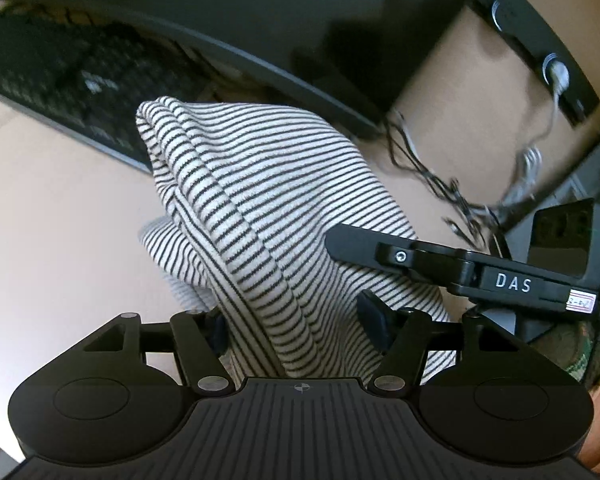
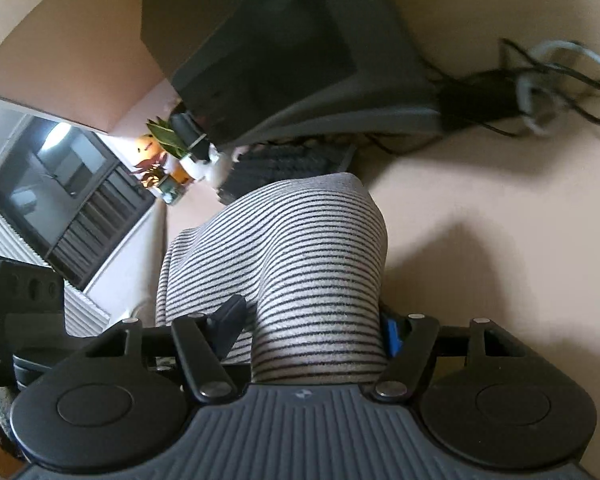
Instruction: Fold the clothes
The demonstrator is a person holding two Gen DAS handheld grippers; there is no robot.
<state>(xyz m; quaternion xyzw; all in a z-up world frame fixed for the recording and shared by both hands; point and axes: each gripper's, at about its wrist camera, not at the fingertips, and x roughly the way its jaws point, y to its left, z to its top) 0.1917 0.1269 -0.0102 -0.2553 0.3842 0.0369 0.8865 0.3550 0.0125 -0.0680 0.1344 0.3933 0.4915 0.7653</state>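
Observation:
A white garment with thin black stripes [image 1: 260, 200] hangs bunched above a beige desk [image 1: 52, 216]. My left gripper [image 1: 296, 324] is shut on a thick fold of it, cloth filling the space between the fingers. My right gripper [image 2: 312, 328] is shut on another bunch of the same striped garment [image 2: 308, 248], which bulges up between its fingers. The right gripper's body [image 1: 480, 272] shows in the left wrist view, pressed against the cloth at the right. The left gripper's body [image 2: 16, 308] shows at the left edge of the right wrist view.
A black keyboard [image 1: 60, 76] and a dark monitor [image 1: 240, 12] with its stand stand behind the garment. Tangled black and white cables [image 1: 460, 184] lie at the right. A small potted plant and figurines [image 2: 168, 160] sit by a window [image 2: 52, 200].

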